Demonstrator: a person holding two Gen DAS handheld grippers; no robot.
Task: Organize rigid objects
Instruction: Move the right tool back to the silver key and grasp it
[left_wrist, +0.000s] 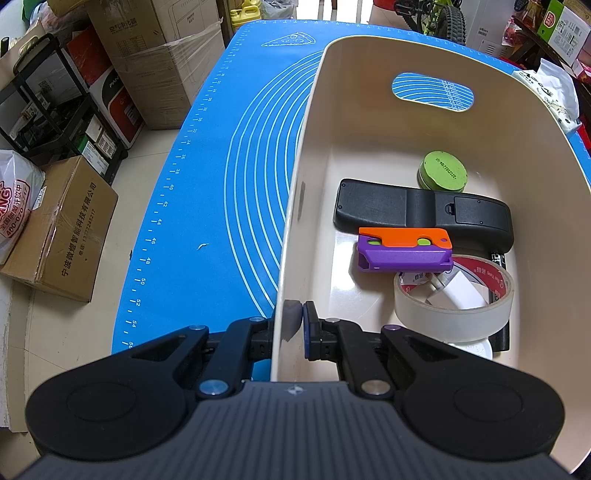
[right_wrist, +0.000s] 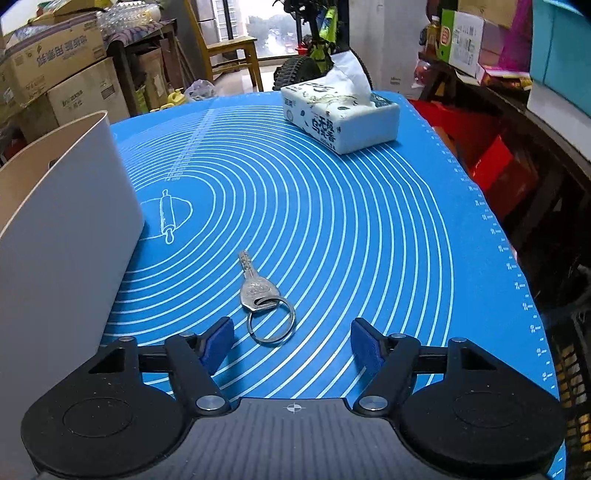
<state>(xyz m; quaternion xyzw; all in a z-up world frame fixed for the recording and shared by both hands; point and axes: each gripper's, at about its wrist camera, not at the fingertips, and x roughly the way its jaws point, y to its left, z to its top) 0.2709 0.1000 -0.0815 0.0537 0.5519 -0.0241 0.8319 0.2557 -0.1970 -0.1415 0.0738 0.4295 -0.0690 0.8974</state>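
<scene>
A cream bin (left_wrist: 317, 122) stands on the blue mat (left_wrist: 236, 155). My left gripper (left_wrist: 293, 325) is shut on the bin's near left wall, one pad outside and one inside. Inside lie a black remote (left_wrist: 421, 212), an orange-and-purple toy knife (left_wrist: 404, 249), a green round tin (left_wrist: 442, 171), a tape roll (left_wrist: 454, 299) with a white charger in it. In the right wrist view a silver key (right_wrist: 255, 286) on a ring (right_wrist: 271, 323) lies on the mat (right_wrist: 332, 221), the ring just ahead of my right gripper (right_wrist: 291, 341). Its blue pads stand apart, touching nothing.
A tissue pack (right_wrist: 340, 114) sits at the mat's far side. The bin's outer wall (right_wrist: 62, 236) rises to the left of the key. Cardboard boxes (left_wrist: 62, 232) and shelves crowd the floor around the table. The mat's right edge drops off beside stacked crates.
</scene>
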